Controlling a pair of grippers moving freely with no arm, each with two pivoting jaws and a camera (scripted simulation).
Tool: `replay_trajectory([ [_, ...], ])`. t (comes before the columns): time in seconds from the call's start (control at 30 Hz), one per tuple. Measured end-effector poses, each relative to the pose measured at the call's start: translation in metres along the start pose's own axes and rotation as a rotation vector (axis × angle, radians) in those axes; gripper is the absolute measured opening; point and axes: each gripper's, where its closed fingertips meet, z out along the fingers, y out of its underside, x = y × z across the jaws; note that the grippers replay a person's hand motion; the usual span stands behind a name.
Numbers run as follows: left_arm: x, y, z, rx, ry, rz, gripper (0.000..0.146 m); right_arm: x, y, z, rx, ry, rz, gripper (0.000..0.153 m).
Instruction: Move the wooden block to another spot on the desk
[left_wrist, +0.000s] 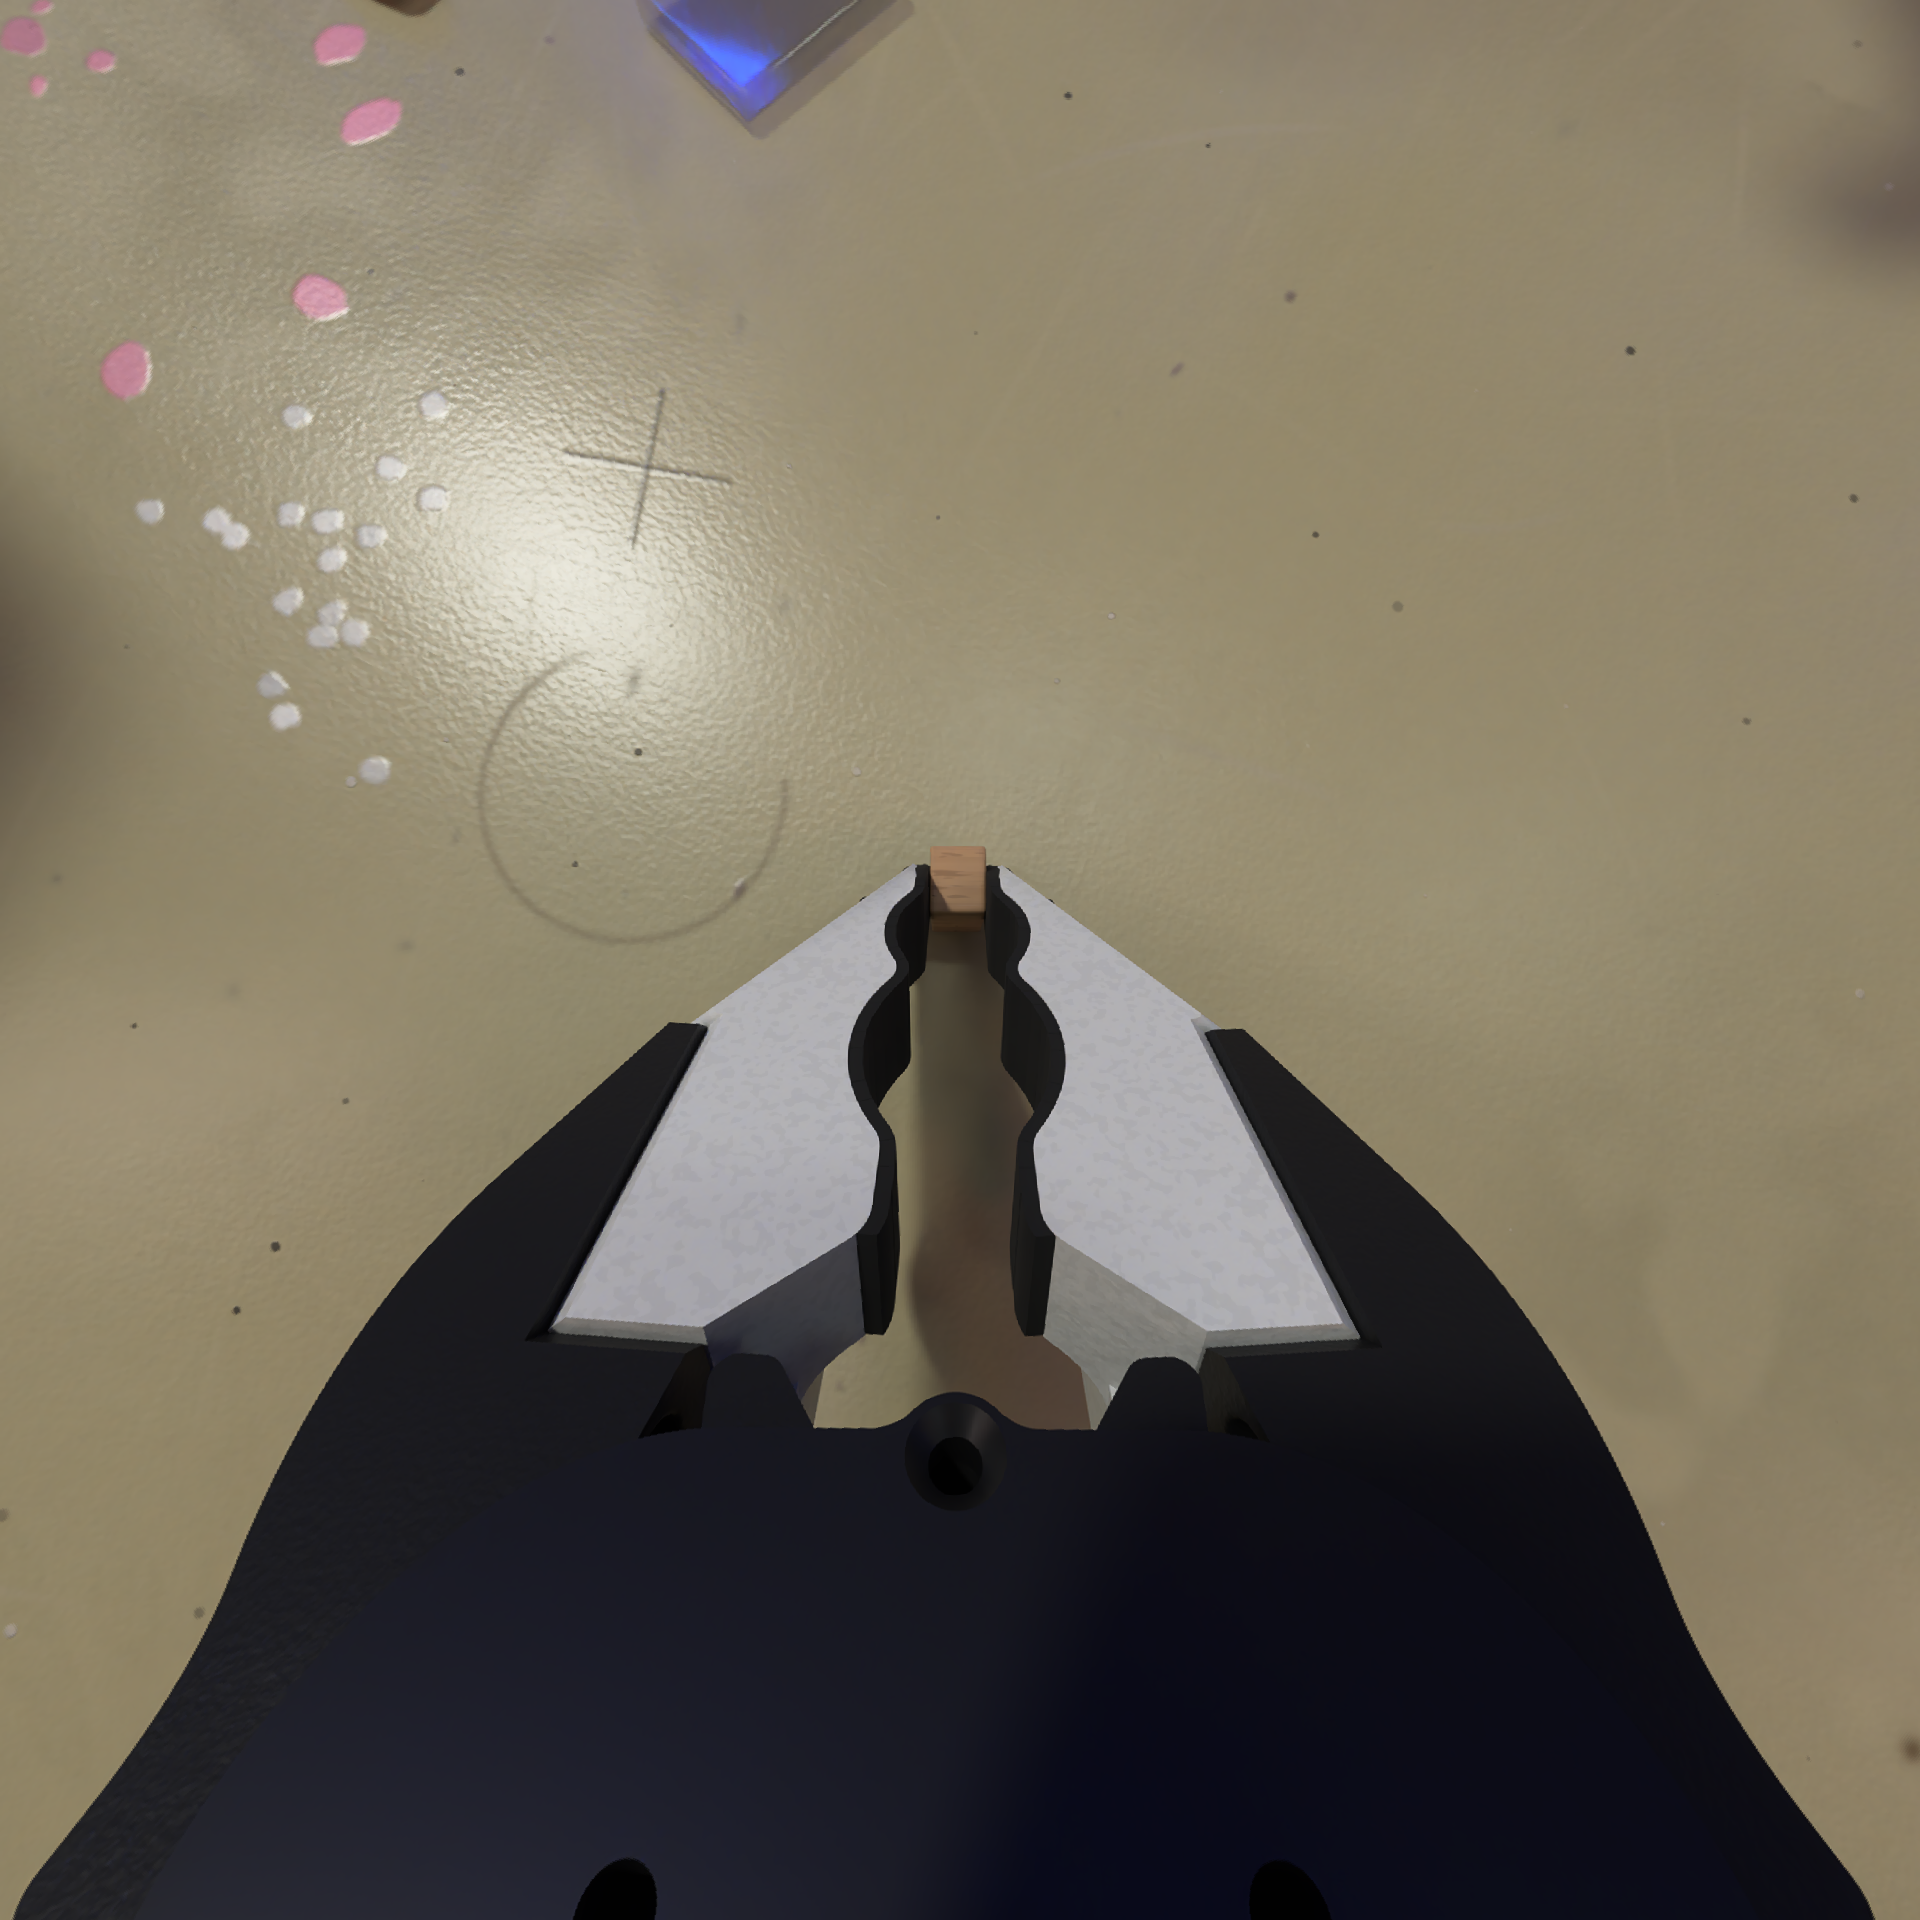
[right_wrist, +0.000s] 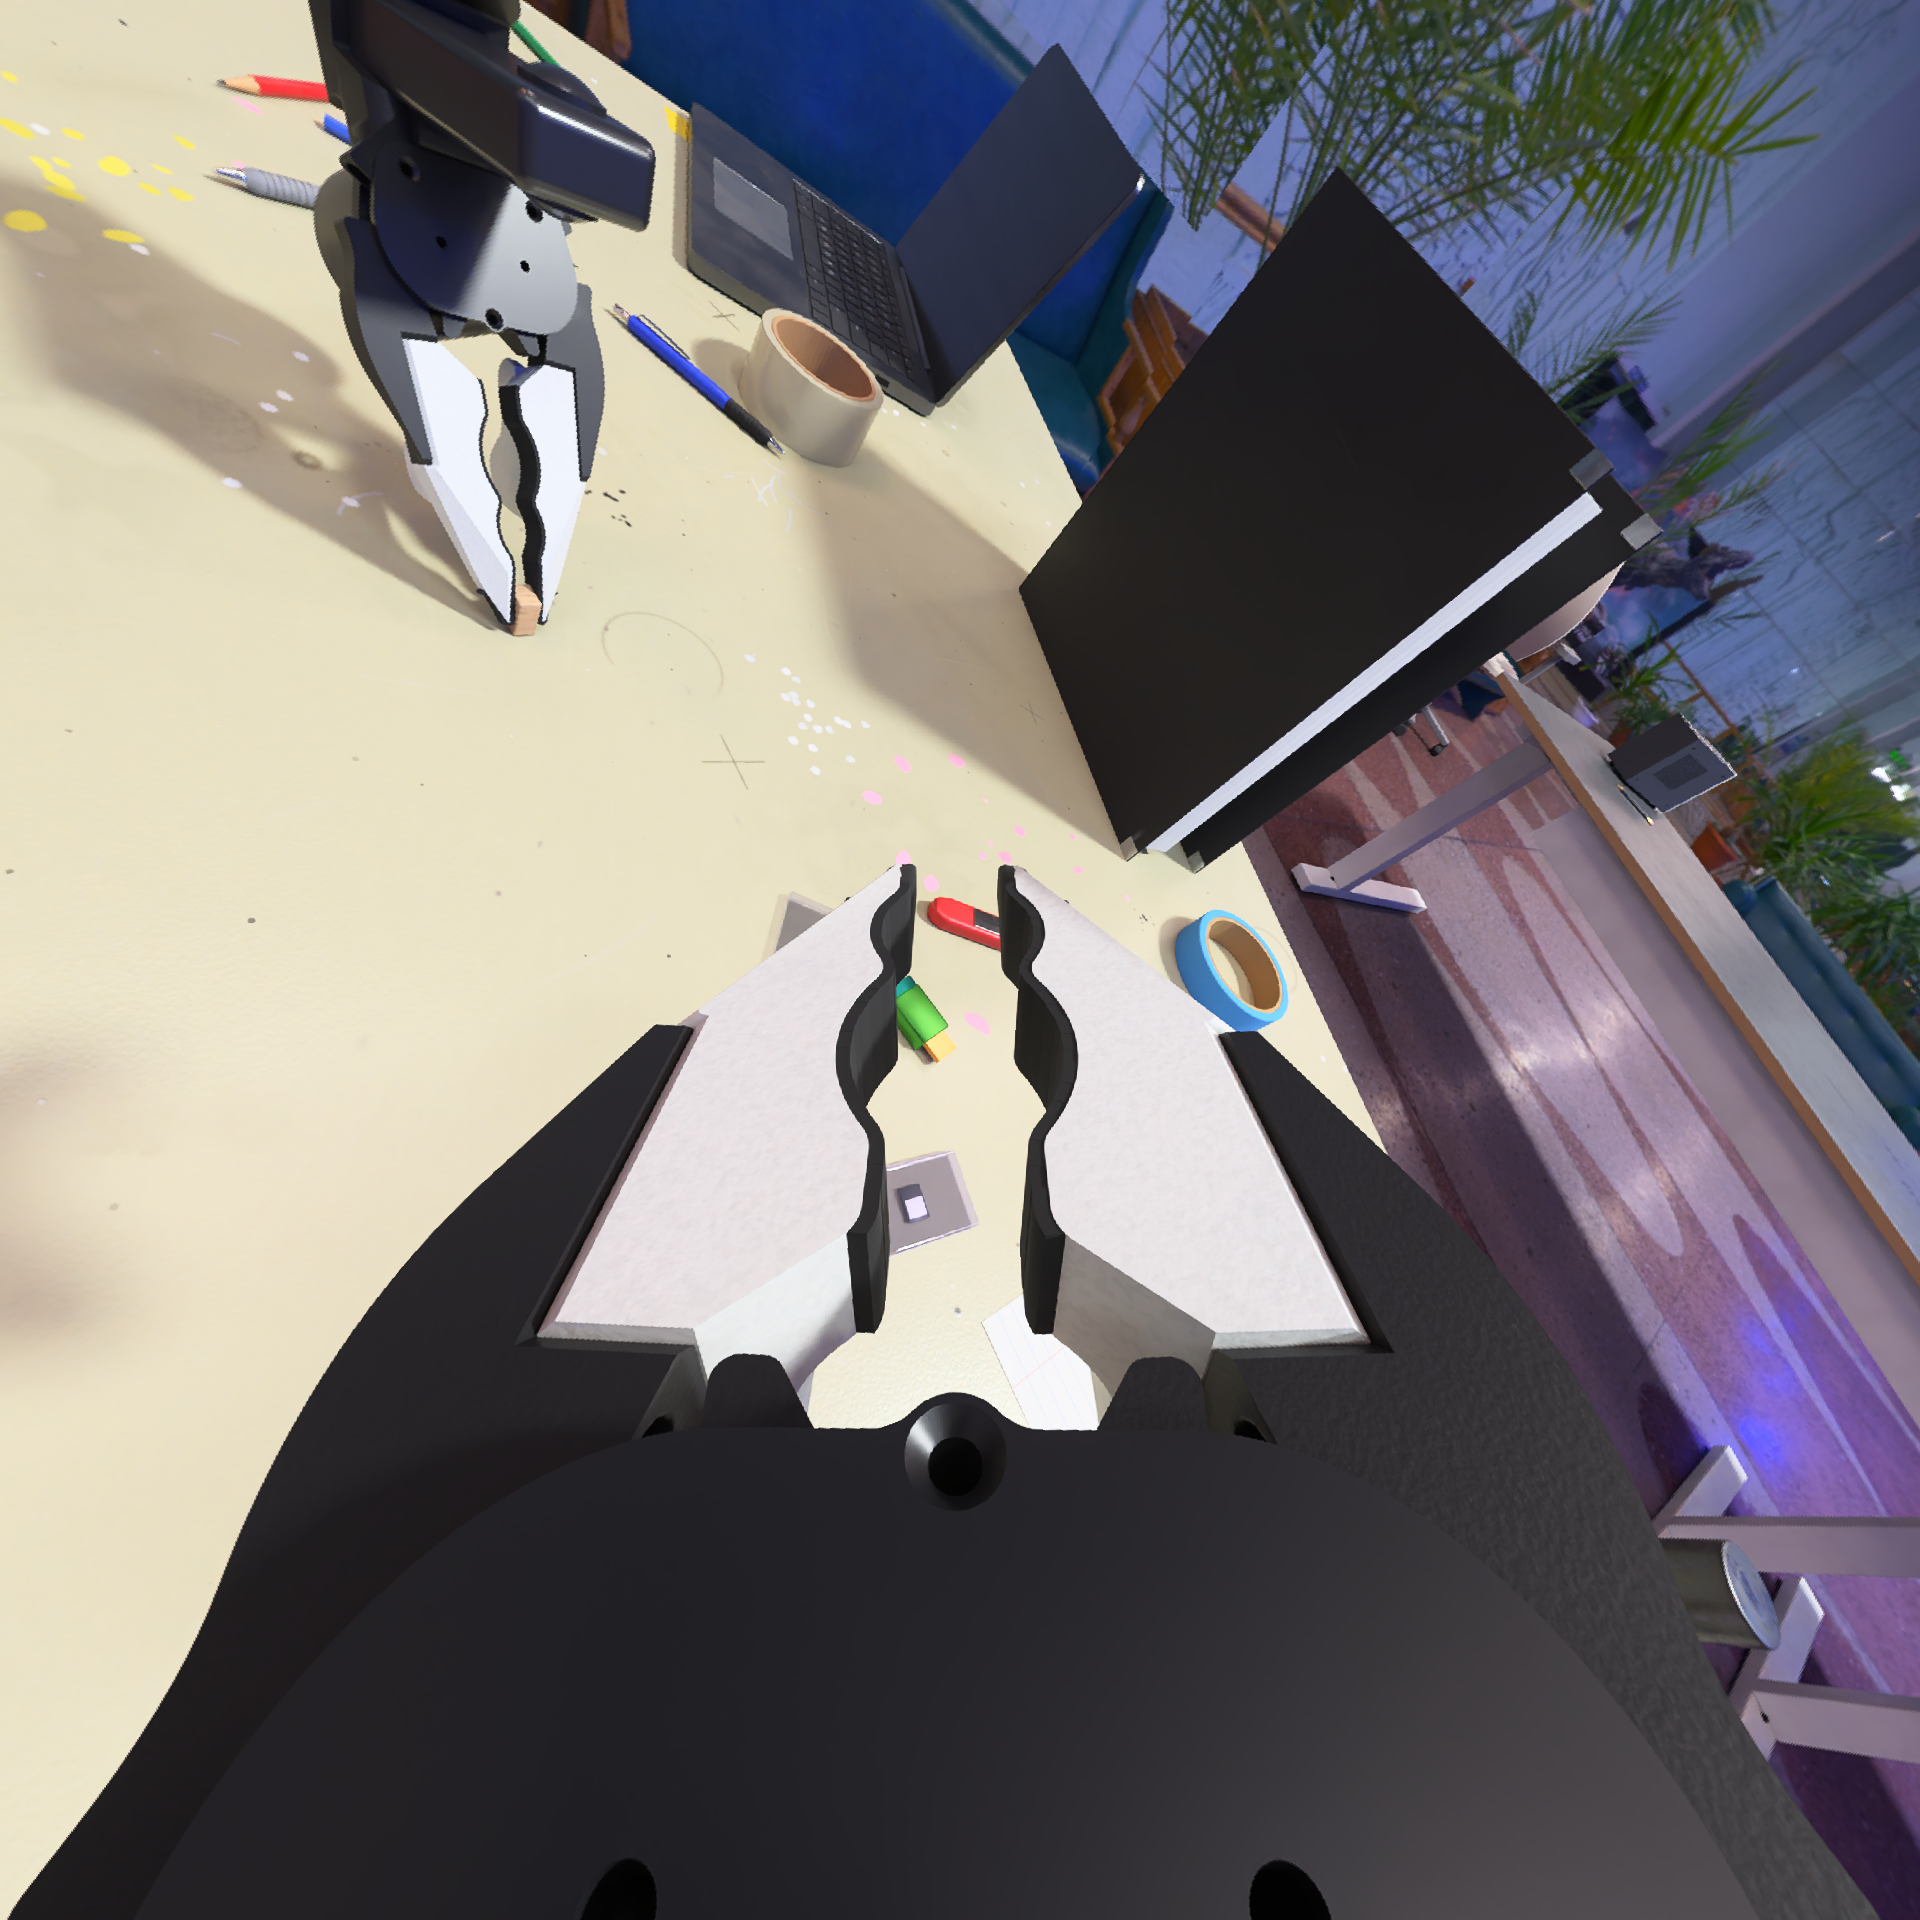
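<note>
A small light wooden block (left_wrist: 957, 883) sits pinched between the tips of my left gripper (left_wrist: 957, 896), which is shut on it. In the right wrist view the left gripper (right_wrist: 520, 608) points down at the beige desk (right_wrist: 260, 831), with the block (right_wrist: 528, 611) at its tips, at or just above the desk top. My right gripper (right_wrist: 954, 883) is open and empty, hovering over the desk near its right edge, well away from the block.
A drawn circle (left_wrist: 634, 800) and a cross (left_wrist: 649, 478) mark the desk left of the block. In the right wrist view: a laptop (right_wrist: 883, 239), beige tape roll (right_wrist: 816, 384), blue pen (right_wrist: 696, 379), black box (right_wrist: 1320, 561), blue tape roll (right_wrist: 1236, 971), red item (right_wrist: 961, 920), green item (right_wrist: 920, 1018).
</note>
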Motion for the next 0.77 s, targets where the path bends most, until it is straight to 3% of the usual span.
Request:
replay_trajectory([
  [0.1, 0.002, 0.001, -0.001, 0.006, 0.013, 0.000, 0.010, -0.001, -0.001, 0.001, 0.000, -0.005, -0.001, 0.016],
  [0.23, 0.004, -0.003, -0.004, 0.024, 0.038, -0.004, 0.040, -0.003, 0.000, 0.001, -0.003, -0.017, 0.000, 0.016],
  [0.47, 0.009, -0.012, -0.014, 0.075, 0.023, 0.001, 0.043, -0.007, -0.001, 0.006, -0.010, -0.039, -0.005, 0.016],
  [0.57, 0.019, -0.035, -0.014, 0.149, 0.015, 0.030, 0.046, -0.010, -0.002, 0.011, -0.016, -0.056, -0.010, 0.016],
  [0.63, 0.034, -0.055, -0.003, 0.193, 0.046, 0.066, 0.048, -0.013, -0.001, 0.015, -0.023, -0.069, -0.013, 0.016],
  [0.77, 0.043, -0.070, 0.030, 0.109, 0.020, 0.150, 0.058, -0.017, -0.001, 0.019, -0.036, -0.085, -0.023, 0.015],
])
